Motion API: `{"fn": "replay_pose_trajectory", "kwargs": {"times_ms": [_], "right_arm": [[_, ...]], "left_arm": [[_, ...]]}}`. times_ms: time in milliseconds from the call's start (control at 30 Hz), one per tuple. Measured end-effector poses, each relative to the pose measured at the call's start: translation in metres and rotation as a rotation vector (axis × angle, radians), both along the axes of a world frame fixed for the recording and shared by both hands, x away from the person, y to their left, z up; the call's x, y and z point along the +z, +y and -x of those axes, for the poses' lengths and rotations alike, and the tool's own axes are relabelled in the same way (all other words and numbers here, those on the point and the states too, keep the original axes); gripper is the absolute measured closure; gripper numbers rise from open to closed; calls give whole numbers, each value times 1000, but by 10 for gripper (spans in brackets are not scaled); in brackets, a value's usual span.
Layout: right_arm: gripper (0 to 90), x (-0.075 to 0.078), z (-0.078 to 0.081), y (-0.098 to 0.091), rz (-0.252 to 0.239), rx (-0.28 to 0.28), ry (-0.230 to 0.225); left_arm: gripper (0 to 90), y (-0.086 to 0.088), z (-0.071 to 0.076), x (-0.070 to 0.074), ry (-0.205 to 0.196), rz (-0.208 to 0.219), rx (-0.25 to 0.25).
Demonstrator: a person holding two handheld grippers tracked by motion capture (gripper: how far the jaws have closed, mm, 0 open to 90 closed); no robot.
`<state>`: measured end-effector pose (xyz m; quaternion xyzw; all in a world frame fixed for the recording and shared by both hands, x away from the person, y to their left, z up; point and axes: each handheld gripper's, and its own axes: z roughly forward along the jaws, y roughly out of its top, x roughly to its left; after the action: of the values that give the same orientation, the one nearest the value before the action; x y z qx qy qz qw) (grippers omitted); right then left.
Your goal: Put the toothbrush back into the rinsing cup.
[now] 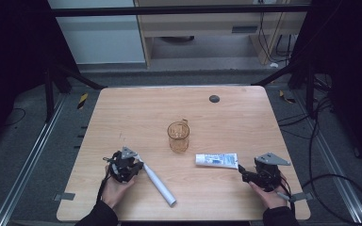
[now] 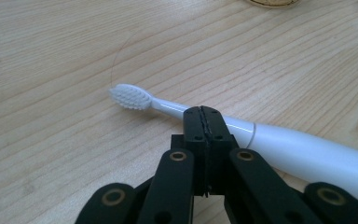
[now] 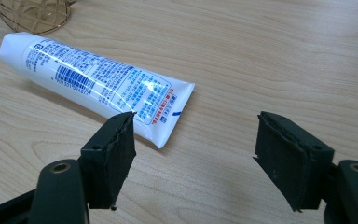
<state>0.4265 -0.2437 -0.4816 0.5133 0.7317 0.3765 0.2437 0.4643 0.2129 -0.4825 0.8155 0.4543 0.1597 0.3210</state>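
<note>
Two hand-held grippers resting on a wooden table (image 1: 122, 108) beside bathroom items.
The left gripper (image 1: 134, 165) is sitting against a white toothbrush (image 1: 156, 181); the right gripper (image 1: 243, 173) is lying just beside a toothpaste tube (image 1: 216, 159); an amber cup (image 1: 178, 136) is standing between them.

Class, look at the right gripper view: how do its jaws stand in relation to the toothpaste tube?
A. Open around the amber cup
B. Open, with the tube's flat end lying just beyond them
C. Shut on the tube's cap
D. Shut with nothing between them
B: the right gripper has jaws wide apart, and the toothpaste tube lies on the table ahead, ungripped.
</note>
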Motion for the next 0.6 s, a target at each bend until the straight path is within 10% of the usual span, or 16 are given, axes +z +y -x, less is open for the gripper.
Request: {"fn": "replay_pose_trajectory", "kwargs": {"times_ms": [600], "right_arm": [[286, 0, 0, 0, 2, 3, 0]], "left_arm": [[896, -21, -11, -1, -1, 7, -42]]}}
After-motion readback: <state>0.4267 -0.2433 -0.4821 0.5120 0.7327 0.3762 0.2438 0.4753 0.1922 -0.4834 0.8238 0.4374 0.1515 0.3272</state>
